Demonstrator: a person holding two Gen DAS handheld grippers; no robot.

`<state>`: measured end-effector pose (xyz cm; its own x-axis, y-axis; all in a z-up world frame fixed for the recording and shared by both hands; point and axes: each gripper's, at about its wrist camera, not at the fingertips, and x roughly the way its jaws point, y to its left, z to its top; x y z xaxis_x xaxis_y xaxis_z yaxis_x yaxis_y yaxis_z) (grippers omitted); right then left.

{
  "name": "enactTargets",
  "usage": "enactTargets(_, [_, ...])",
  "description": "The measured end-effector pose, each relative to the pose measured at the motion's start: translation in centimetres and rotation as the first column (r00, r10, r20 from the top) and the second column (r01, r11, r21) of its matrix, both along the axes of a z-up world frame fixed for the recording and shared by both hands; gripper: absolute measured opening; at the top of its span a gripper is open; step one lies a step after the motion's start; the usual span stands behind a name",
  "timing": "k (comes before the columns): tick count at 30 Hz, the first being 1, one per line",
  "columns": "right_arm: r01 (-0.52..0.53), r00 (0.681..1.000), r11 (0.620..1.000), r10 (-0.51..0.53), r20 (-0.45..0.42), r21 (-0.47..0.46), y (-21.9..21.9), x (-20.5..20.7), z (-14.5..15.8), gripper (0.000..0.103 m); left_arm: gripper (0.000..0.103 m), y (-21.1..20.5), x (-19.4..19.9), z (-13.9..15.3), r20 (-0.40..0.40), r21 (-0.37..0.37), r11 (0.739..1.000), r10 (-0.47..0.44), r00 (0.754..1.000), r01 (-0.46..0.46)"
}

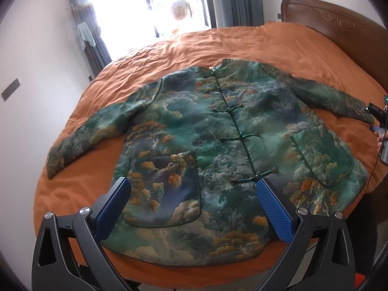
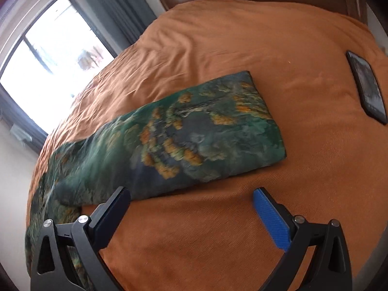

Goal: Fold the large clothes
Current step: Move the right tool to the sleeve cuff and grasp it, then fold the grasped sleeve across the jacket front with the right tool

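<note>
A large green jacket printed with clouds and orange trees lies flat, front up and buttoned, on the orange bedcover, sleeves spread to both sides. My left gripper is open and empty above the jacket's hem, over the left pocket. My right gripper is open and empty just above the bedcover, beside the jacket's right sleeve, near its cuff end. The right gripper also shows at the right edge of the left wrist view.
A black phone lies on the bed beyond the sleeve cuff. A wooden headboard stands at the right, and a window with dark curtains is behind the bed. A white wall borders the bed's left side.
</note>
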<state>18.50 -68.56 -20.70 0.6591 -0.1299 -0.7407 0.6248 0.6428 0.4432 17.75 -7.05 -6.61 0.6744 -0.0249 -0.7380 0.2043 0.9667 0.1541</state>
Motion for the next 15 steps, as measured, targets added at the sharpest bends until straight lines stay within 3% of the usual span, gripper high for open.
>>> enactTargets(2, [0.05, 0.999, 0.998, -0.05, 0.013, 0.028, -1.6, 0.5, -1.0, 0.1, 0.103, -0.2, 0.2, -0.2, -0.011, -0.001, 1.0, -0.005, 1.0, 0.005])
enactTargets(5, [0.107, 0.994, 0.994, -0.107, -0.006, 0.02, -2.5, 1.8, -2.0, 0.079, 0.103, -0.7, 0.0, -0.1, -0.007, 0.002, 1.0, -0.019, 1.0, 0.019])
enactTargets(10, [0.252, 0.967, 0.968, -0.252, 0.03, 0.0, -3.4, 2.3, -2.3, 0.02, 0.103, -0.7, -0.6, -0.3, -0.005, 0.03, 0.999, -0.03, 1.0, 0.03])
enactTargets(12, [0.26, 0.965, 0.963, -0.258, 0.049, -0.064, -2.9, 2.6, -1.0, 0.012, 0.103, -0.3, -0.7, -0.6, -0.007, 0.043, 0.999, -0.022, 1.0, 0.022])
enactTargets(15, [0.206, 0.978, 0.955, -0.193, 0.081, -0.214, -0.6, 3.8, 2.6, 0.01, 0.103, 0.6, -0.6, -0.9, -0.014, 0.034, 0.999, -0.002, 1.0, 0.002])
